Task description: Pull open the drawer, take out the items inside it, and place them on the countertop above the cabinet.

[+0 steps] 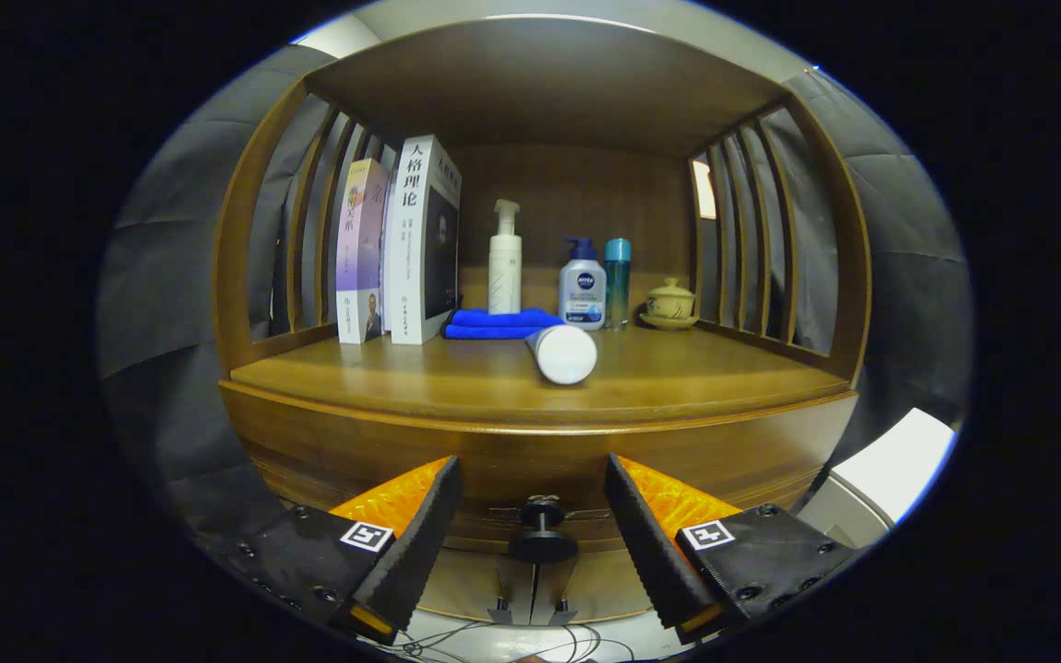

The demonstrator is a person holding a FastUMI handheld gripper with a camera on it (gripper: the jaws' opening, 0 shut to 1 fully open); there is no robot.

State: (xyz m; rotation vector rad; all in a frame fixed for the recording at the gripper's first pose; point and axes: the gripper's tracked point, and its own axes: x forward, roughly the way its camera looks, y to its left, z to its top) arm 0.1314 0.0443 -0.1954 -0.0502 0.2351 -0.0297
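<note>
Books (399, 241): two stand upright at the left of the bench (457, 379), against the cabinet's slatted side.
Cloth (498, 323): a folded blue one lies just right of the books, with a white pump bottle (505, 261) standing behind it.
Tube (563, 353): a white one lies on its side near the bench's middle, long axis running front to back, cap end towards the camera; it rests against the cloth's front corner.
Bottles: a pump bottle with a dark blue top (582, 290) and a slim teal bottle (617, 281) stand side by side, right of the cloth.
Lidded cup (670, 302): it sits on a saucer at the far right of the bench.
Drawer (530, 460): its front looks flush with the cabinet below the bench, so it appears closed; its contents are hidden.
Knob (542, 532): it sticks out of the drawer front straight towards the camera, between the fingers and a little beyond their tips.
Hand-held gripper (533, 486): fingers spread wide, touching nothing, centred on the knob.
Stage: a closed drawer with things on the bench fits either a drawer yet to be pulled or one emptied and pushed back.
</note>
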